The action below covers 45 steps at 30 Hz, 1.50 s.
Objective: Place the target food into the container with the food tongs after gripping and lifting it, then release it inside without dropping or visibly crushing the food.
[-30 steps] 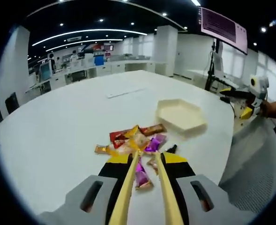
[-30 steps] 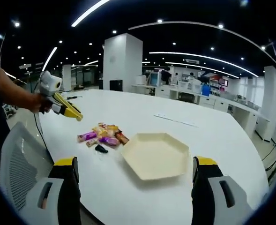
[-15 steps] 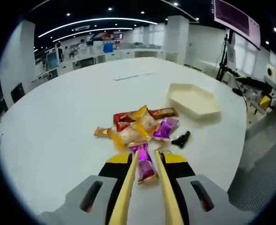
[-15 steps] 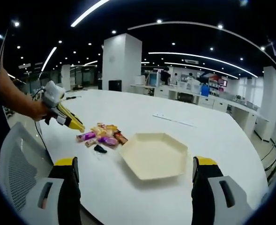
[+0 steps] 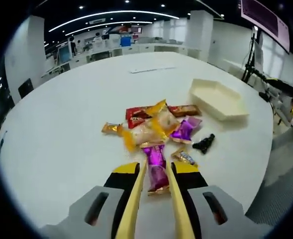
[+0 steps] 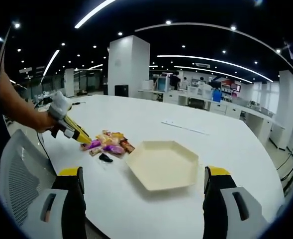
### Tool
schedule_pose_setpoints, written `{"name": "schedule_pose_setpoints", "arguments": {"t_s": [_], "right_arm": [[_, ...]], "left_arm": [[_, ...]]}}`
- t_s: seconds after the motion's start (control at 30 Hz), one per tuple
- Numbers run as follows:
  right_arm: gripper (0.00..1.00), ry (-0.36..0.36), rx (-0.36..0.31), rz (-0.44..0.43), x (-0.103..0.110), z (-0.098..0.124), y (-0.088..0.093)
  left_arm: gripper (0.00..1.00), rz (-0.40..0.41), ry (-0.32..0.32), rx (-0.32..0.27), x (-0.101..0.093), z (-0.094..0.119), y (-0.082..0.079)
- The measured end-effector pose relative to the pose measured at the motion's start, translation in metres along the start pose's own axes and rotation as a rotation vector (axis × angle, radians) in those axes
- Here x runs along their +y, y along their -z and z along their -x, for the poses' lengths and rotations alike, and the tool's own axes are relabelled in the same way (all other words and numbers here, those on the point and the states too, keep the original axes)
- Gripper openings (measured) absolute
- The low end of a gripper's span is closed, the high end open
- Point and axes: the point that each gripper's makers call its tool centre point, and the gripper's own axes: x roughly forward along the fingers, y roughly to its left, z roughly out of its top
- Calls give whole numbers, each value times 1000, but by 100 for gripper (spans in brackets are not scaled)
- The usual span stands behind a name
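Food tongs [image 5: 156, 199] on left gripper [image 5: 155, 172]: tips apart, straddling purple candy [image 5: 156, 167], nearest table [image 5: 61, 124] edge. Light, crinkly, slippery wrapper; pinch mid-body, gently. Container [image 6: 162, 164] sits apart from pile. Right gripper [image 6: 142, 199] idle, jaws wide.

Worktop [image 6: 221, 144]: we see bare room around the tray [image 6: 162, 164]; sweets [image 5: 153, 129] heaped close together, beside it.

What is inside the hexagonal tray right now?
Nothing shows inside the hexagonal tray; its cream floor is bare. The wrapped candies lie on the table beside it.
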Motion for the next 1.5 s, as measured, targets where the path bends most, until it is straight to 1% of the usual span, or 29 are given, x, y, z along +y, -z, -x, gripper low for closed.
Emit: {"name": "schedule_pose_setpoints", "arguments": {"t_s": [0.23, 0.33, 0.4, 0.47, 0.53, 0.77, 0.8, 0.87, 0.9, 1.0, 1.1, 1.17, 1.23, 1.3, 1.37, 1.43, 1.5], "right_arm": [[98, -3, 1, -3, 1, 0, 0], [98, -2, -1, -7, 1, 0, 0], [98, -3, -2, -10, 1, 0, 0], [98, -2, -1, -9, 1, 0, -1], [98, -1, -3, -11, 1, 0, -1], [97, 0, -7, -14, 0, 1, -1], [97, 1, -6, -13, 0, 1, -1], [97, -1, -4, -16, 0, 1, 0], [97, -1, -3, -13, 0, 1, -1], [97, -1, -4, -14, 0, 1, -1], [96, 4, -6, -15, -1, 1, -1], [96, 6, -6, -19, -1, 1, -1], [96, 6, -11, -20, -2, 1, -2], [96, 2, -11, -22, -1, 1, -2], [96, -2, -19, -32, -1, 1, -3], [96, 0, -15, -31, 0, 2, -2], [96, 0, -15, -31, 0, 2, -2]], "left_arm": [[21, 14, -1, 23, -4, -4, 4], [19, 1, -3, 25, -5, -4, 4], [18, 25, 1, 29, -5, -3, 4], [17, 15, 0, 32, -4, -3, 3], [16, -30, 8, 35, -6, -2, 2], [17, -29, 29, 41, -4, 2, 3], [17, -33, 43, 39, -4, 3, 3], [17, -42, 44, 45, -3, 4, 3], [17, -41, 56, 49, -4, 5, 3], [17, -50, 72, 47, -4, 7, -1], [17, -61, 84, 41, -2, 12, -9], [17, -62, 106, 42, -4, 12, -12], [17, -101, 118, 58, -3, 12, -14], [17, -98, 139, 85, -5, 13, -15], [17, -129, 141, 81, -2, 13, -18], [17, -128, 150, 78, -1, 14, -22], [17, -134, 175, 76, -2, 15, -27]]}}
